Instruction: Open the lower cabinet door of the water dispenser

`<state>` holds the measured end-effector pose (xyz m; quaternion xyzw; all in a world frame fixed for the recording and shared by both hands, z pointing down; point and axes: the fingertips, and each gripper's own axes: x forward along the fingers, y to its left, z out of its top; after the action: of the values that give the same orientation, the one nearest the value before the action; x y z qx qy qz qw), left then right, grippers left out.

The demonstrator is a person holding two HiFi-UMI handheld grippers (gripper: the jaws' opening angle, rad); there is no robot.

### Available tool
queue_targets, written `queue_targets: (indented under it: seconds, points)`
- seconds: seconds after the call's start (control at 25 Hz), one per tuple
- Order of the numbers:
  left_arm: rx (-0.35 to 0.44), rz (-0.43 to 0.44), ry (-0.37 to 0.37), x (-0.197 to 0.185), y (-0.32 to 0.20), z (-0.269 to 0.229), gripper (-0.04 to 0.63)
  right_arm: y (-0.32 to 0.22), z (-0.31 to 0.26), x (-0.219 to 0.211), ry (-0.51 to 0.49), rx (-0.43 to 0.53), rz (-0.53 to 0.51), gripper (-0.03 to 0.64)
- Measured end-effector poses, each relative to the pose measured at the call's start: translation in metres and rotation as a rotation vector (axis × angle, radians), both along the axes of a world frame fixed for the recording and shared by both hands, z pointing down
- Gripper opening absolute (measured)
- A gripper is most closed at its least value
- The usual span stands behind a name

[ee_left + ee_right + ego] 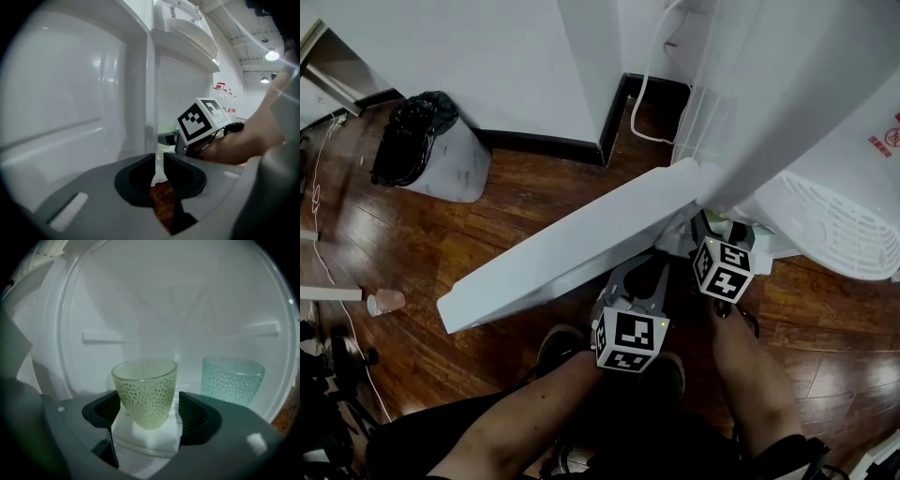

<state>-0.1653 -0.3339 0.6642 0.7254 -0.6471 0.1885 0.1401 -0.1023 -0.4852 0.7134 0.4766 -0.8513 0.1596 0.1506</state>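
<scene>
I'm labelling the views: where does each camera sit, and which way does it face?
Head view: on the head, facing steeply down at floor, open door, left gripper, right gripper, arms.
Left gripper view: on that gripper, along jaws closed on the door's edge; right gripper and hand show.
Right gripper view: on that gripper, into the cabinet, green cup between open jaws; no body.
Shared: head and left gripper views show door and right gripper.

bin with black bag [441, 159] | pink cup [386, 301] on wooden floor [534, 187] | green glass [145, 390] beside blue glass [233, 378]
</scene>
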Motion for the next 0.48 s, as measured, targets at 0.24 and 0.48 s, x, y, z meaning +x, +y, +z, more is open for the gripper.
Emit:
queue_targets:
  seconds: [0.24, 0.48]
  points:
    - [-0.014, 0.003, 0.0, -0.002, 0.0, 0.003, 0.143, -0.006, 0.004, -0.004, 0.011, 0.001, -0.006, 0.376]
    - [-0.006, 0.055, -0.022, 0.008, 0.004, -0.004, 0.143, -0.003, 0.001, -0.008, 0.016, -0.027, -0.062, 0.356]
